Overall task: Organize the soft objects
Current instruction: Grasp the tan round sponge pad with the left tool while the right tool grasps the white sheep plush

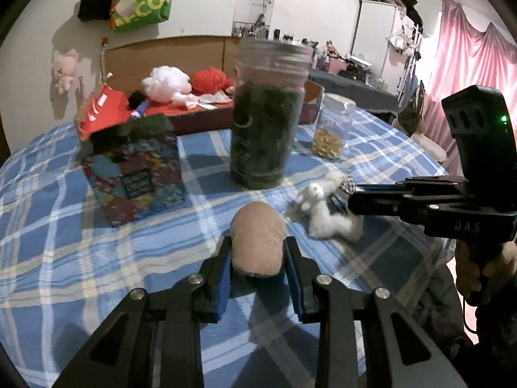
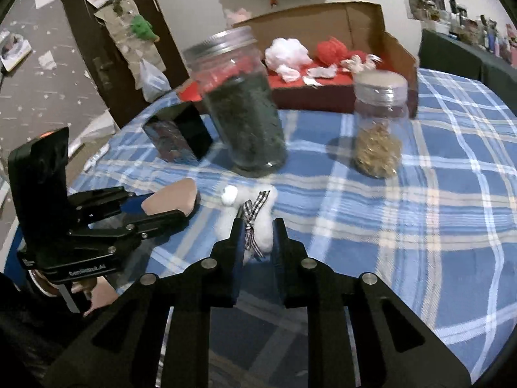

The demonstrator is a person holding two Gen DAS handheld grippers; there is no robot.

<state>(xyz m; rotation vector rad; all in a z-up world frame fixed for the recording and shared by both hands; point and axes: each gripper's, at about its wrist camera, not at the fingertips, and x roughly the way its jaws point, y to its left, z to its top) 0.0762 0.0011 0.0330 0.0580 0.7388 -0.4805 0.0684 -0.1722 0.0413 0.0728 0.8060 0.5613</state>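
— Left wrist view first: we have the left gripper (image 1: 258, 252) closed on a tan soft pad (image 1: 258, 239), a rounded, fuzzy, peach-brown lump squeezed between the blue pads (image 1: 226, 274) and held just above the blue plaid cloth (image 1: 97, 242).

— And to the right of it we see the right gripper (image 1: 350, 200) reaching in from the side, its tips at a white plush toy (image 1: 326, 213) with a checked ribbon, lying on the cloth.

— Behind stand a tall jar of dark green stuff (image 1: 265, 123), a small jar of golden bits (image 1: 329, 132), a patterned box (image 1: 135, 174) and a cardboard tray (image 1: 181, 64) with white and red fluff. Pink curtain (image 1: 468, 64) at the right wall.

— Right wrist view: our right gripper (image 2: 257, 236) is clamped on the white plush toy (image 2: 261, 226); the fingers (image 2: 279, 242) pinch its fluffy body, the black-and-white ribbon between them.

— To the left, the left gripper (image 2: 181, 208) grips the tan soft pad (image 2: 174, 202), which looks flatter and wedge-like from this side.

— Both jars stand beyond on the plaid cloth (image 2: 420, 210), the tall jar of dark green stuff (image 2: 245, 113) left, the small jar of golden bits (image 2: 378, 129) right, the cardboard tray (image 2: 355, 32) behind them, a dark door (image 2: 106, 74) at the back.
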